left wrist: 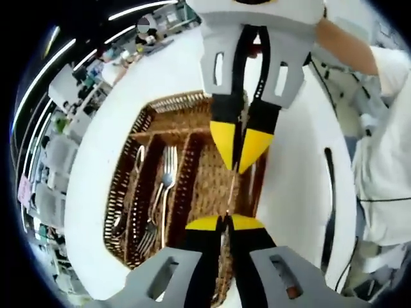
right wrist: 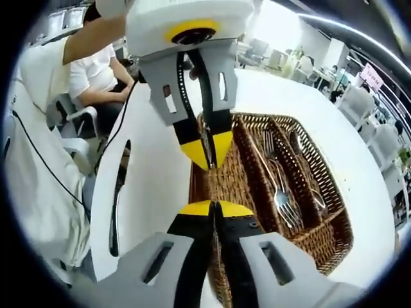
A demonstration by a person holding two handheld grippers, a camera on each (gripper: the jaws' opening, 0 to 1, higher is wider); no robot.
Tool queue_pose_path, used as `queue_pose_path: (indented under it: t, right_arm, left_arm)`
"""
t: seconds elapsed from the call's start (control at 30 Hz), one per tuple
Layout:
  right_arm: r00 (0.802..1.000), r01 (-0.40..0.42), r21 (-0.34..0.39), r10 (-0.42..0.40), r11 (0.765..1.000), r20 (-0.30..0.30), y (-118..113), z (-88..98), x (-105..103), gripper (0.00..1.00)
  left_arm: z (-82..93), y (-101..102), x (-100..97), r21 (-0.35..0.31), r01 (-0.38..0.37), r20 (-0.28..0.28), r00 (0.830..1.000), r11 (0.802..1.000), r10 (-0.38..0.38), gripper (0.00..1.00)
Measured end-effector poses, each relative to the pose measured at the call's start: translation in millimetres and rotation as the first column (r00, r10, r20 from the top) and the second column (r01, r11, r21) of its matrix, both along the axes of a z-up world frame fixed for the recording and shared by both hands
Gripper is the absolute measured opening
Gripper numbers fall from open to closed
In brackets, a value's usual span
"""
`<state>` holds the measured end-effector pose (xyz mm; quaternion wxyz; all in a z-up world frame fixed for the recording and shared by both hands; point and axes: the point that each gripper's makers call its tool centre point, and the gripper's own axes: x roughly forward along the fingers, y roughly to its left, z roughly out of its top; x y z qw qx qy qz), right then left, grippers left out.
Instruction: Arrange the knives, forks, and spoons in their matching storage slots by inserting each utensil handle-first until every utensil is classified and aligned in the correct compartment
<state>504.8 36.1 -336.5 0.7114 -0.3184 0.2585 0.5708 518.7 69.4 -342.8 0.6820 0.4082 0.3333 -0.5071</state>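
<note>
Knife point(left wrist: 232, 186): thin metal, gripped at both ends over the wicker tray point(left wrist: 192, 131); left tongs point(left wrist: 223, 222) and right tongs point(right wrist: 212, 208) both pinched shut on it. Forks point(right wrist: 277, 183) in the middle slot; spoons point(right wrist: 308, 168) in the outer slot. White worktop point(right wrist: 154, 173): another knife point(right wrist: 117, 199) lies at 9 o'clock, near the edge. Office room beyond.

White table point(left wrist: 96, 167) carries a wicker tray point(left wrist: 192, 106).
</note>
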Motion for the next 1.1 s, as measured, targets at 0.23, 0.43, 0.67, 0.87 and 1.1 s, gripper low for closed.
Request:
queue_pose_path:
  t: [0.23, 0.43, 0.67, 0.87, 1.1]
  right_arm:
    - [1.0, -0.005, 0.012, 0.005, 1.0, -0.025, 1.7, -12.0, 13.4, 0.01]
    - [1.0, -0.003, 0.0, 0.003, 1.0, -0.028, 4.7, -26.4, 23.7, 0.01]
    - [0.999, 0.004, -0.003, -0.004, 1.0, -0.044, 6.2, -38.3, 31.0, 0.01]
    - [0.999, 0.005, -0.001, -0.005, 1.0, -0.051, 5.8, -42.7, 35.3, 0.02]
    - [0.998, 0.004, -0.007, -0.004, 1.0, -0.062, 6.9, -50.2, 37.8, 0.02]
  left_arm:
    - [-12.2, 1.8, 16.3, -0.004, -0.007, -0.022, 1.0, 1.0, 0.007, 0.03]
    - [-28.8, 2.9, 24.2, 0.016, -0.027, -0.065, 0.998, 0.999, 0.028, 0.03]
    - [-40.8, 3.9, 30.2, 0.027, -0.015, -0.071, 0.997, 1.0, 0.017, 0.03]
    - [-43.1, 3.1, 30.2, 0.022, -0.016, -0.084, 0.996, 1.0, 0.018, 0.03]
    - [-48.0, 4.3, 30.7, 0.011, -0.019, -0.089, 0.996, 1.0, 0.02, 0.04]
